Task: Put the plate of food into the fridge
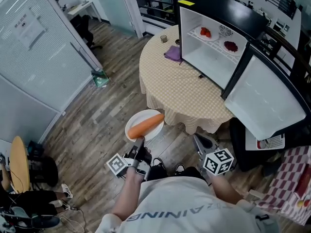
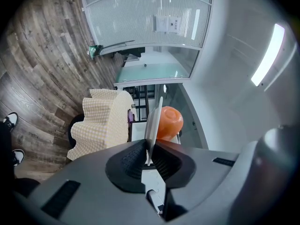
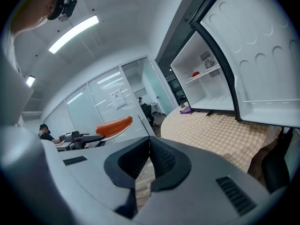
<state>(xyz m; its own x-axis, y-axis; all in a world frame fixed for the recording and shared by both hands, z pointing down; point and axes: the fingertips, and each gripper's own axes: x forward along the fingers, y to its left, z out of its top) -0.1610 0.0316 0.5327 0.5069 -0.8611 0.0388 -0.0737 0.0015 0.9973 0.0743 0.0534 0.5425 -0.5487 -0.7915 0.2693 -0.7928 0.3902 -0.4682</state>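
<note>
With the left gripper [image 1: 139, 142] clamped on the plate [image 1: 136, 116] rim and the right gripper [image 1: 200, 142] closed empty, carry it level to the fridge [image 1: 206, 62] lest the carrot [image 1: 146, 125] rolls.

brightness: bright, even, indoor, all views
source: ceiling strip lights [image 3: 73, 33] overhead
glare: fridge door [image 1: 265, 98] nearly blown out white
shadows: soft, faint under table [image 1: 180, 91]
distortion: heavy fisheye, dark rounded corners, both gripper views
focus: foreground near lens soft

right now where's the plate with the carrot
In the head view, lower centre-left: the left tool grips the plate by its rim, carrot on it, just short of the table.
</note>
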